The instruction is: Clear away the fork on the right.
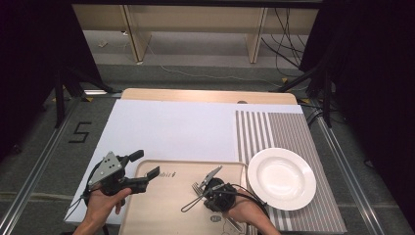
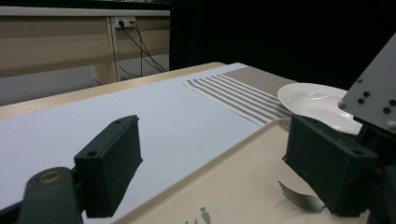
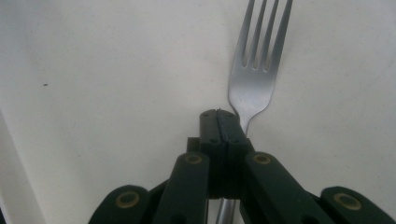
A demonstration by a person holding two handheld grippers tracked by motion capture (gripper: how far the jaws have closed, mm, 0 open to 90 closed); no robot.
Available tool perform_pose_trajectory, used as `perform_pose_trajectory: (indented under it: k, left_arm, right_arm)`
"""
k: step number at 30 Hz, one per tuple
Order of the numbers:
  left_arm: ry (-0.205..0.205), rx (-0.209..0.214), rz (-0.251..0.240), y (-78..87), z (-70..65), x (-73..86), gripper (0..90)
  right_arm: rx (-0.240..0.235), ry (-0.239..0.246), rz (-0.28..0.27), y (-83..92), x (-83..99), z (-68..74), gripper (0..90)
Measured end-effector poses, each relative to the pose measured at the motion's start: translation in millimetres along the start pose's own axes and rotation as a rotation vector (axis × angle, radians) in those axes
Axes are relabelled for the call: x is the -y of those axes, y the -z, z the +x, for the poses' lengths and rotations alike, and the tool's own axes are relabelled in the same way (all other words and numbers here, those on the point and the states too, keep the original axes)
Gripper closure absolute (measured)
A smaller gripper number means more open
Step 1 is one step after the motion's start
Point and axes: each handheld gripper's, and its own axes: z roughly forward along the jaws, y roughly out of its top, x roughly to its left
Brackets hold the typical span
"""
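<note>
Fork (image 3: 258,70): lying on the beige tray (image 1: 161,205), tines pointing away from the person, its handle running back under the right gripper (image 3: 218,122).
Right gripper: jaws are sitting shut together at the fork's neck; the neck is emerging beside the pads, so I am judging they are pinching it, though the contact itself is hidden.
Left gripper (image 1: 145,164): hovering over the tray's left end, jaws standing wide apart, nothing between them.
Handling: looking like thin polished steel, so light, stiff and slippery; liable to swivel in a narrow pinch.
Best hold: across the flat neck or mid-handle, not the tines.
Nearby: white plate (image 1: 281,178) resting on the striped mat (image 1: 284,129), just right of the tray.
</note>
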Motion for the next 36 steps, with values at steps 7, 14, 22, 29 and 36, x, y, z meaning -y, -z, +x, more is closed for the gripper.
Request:
perform_pose_trajectory:
  k: [7, 14, 22, 29, 36]
  left_arm:
    - [0.0, -0.001, 0.004, -0.9, 0.4, 0.5, 17.6]
    - [0.0, 0.001, 0.007, -1.6, -1.0, 1.1, 17.6]
    - [-0.005, -0.001, 0.006, -1.4, -1.0, 0.8, 17.6]
    - [-0.009, 0.002, 0.005, -0.8, -1.5, 0.5, 17.6]
    - [-0.011, 0.004, 0.008, -1.3, -1.8, 0.5, 17.5]
  right_arm:
    - [0.01, -0.052, 0.0, 4.8, 5.1, -15.5, 90.0]
    - [-0.004, -0.109, -0.007, 11.5, 15.1, -32.7, 90.0]
    - [-0.001, -0.136, -0.006, 18.0, 24.5, -42.7, 90.0]
    - [0.007, -0.166, -0.015, 23.9, 30.5, -49.7, 90.0]
    - [0.025, -0.163, -0.003, 28.4, 35.4, -53.2, 90.0]
